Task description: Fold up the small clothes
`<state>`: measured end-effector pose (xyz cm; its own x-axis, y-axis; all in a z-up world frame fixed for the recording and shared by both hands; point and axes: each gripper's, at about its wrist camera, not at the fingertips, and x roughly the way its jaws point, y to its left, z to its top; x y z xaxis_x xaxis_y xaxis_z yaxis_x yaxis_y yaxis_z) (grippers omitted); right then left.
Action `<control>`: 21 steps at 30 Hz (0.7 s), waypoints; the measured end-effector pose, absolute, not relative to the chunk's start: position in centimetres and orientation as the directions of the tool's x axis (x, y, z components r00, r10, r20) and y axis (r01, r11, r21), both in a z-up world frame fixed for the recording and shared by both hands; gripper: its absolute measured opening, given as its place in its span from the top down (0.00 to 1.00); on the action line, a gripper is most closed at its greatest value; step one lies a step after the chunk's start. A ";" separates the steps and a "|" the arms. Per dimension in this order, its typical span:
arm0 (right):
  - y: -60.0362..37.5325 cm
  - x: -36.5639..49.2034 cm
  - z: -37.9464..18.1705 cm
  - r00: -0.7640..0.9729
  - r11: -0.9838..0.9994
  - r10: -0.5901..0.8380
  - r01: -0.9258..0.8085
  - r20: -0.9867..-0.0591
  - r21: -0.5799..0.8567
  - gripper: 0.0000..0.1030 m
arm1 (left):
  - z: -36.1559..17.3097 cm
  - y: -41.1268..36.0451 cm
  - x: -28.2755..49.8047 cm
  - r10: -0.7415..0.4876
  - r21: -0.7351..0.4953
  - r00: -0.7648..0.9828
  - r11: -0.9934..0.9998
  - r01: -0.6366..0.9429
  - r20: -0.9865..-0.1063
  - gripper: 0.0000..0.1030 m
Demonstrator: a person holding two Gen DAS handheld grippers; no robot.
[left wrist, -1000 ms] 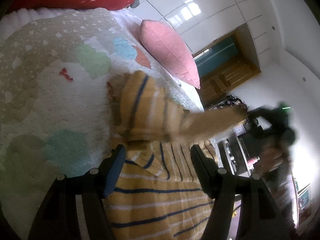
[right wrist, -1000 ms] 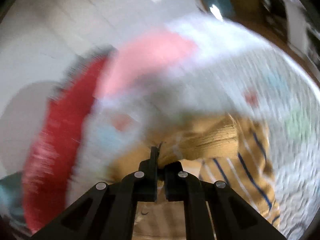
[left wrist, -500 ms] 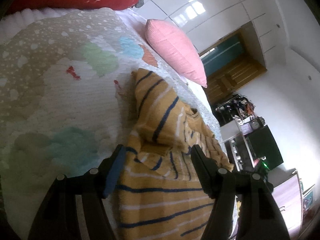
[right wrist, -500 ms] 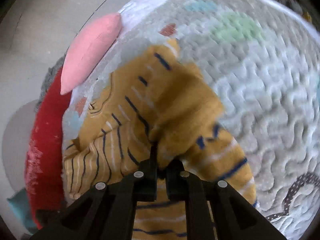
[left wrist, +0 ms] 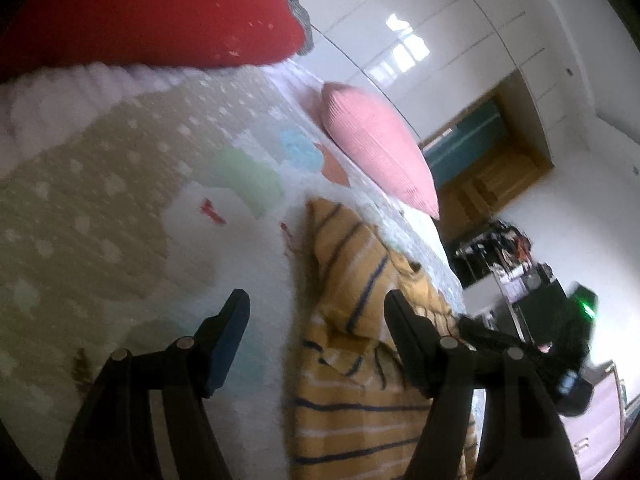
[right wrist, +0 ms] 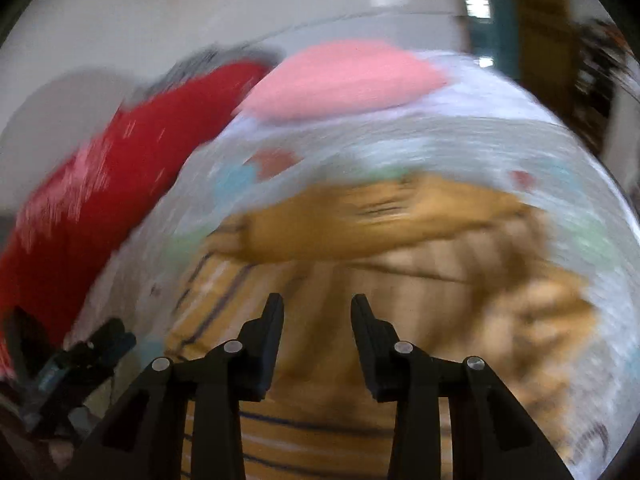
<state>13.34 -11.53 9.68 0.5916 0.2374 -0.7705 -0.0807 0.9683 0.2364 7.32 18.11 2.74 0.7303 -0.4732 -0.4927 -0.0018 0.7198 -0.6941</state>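
A small mustard-yellow sweater with navy and white stripes (left wrist: pixel 352 280) lies on the patterned bed quilt (left wrist: pixel 120 208), a sleeve folded across its body. My left gripper (left wrist: pixel 316 312) is open and empty just above the sweater's left edge. My right gripper (right wrist: pixel 316 312) is open and empty over the sweater (right wrist: pixel 360 232); that view is motion-blurred. The right gripper also shows in the left wrist view (left wrist: pixel 560 344) beyond the sweater, and the left gripper in the right wrist view (right wrist: pixel 96 344) at lower left.
A pink pillow (left wrist: pixel 380 152) and a red pillow (left wrist: pixel 140 12) lie at the head of the bed. White wardrobe doors (left wrist: pixel 440 20) stand behind. A cluttered shelf (left wrist: pixel 500 252) and wooden niche stand past the bed's far edge.
My right gripper was shut on the sweater sleeve, carried it across the body, then opened and let it go. My left gripper shifted left and pulled back a little, staying open.
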 end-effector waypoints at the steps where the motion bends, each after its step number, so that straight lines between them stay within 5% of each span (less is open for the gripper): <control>1: -9.0 15.0 8.0 0.545 0.969 0.247 -0.116 -0.801 0.220 0.63 | 2.8 18.4 7.3 -0.464 -0.693 0.737 0.721 -0.009 -0.492 0.33; 5: -2.7 18.6 2.6 0.395 0.956 0.290 -0.164 -0.872 0.244 0.75 | 3.1 19.2 7.2 -0.405 -0.665 0.766 0.746 -0.040 -0.500 0.33; 8: 0.0 18.7 3.0 0.417 0.951 0.287 -0.234 -0.862 0.203 0.92 | 3.0 19.5 7.5 -0.398 -0.662 0.767 0.748 -0.048 -0.504 0.33; 10: -0.8 18.4 3.9 0.417 0.939 0.328 -0.237 -0.848 0.248 0.93 | 3.0 19.4 7.5 -0.402 -0.659 0.763 0.751 -0.041 -0.506 0.33; 15: -7.7 16.0 7.1 0.507 0.934 0.352 -0.134 -0.787 0.332 0.64 | 3.3 18.1 7.3 -0.406 -0.626 0.755 0.780 -0.007 -0.515 0.31; 21: -23.0 11.2 6.2 0.530 0.932 0.169 0.189 -0.831 0.309 0.52 | 3.8 13.7 6.1 -0.459 -0.556 0.708 0.823 0.111 -0.537 0.26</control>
<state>11.19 -22.99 6.18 0.5303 0.1686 -0.8309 0.1885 0.9321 0.3094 6.15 13.68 3.79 0.7076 -0.4587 -0.5375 0.1113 0.8235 -0.5563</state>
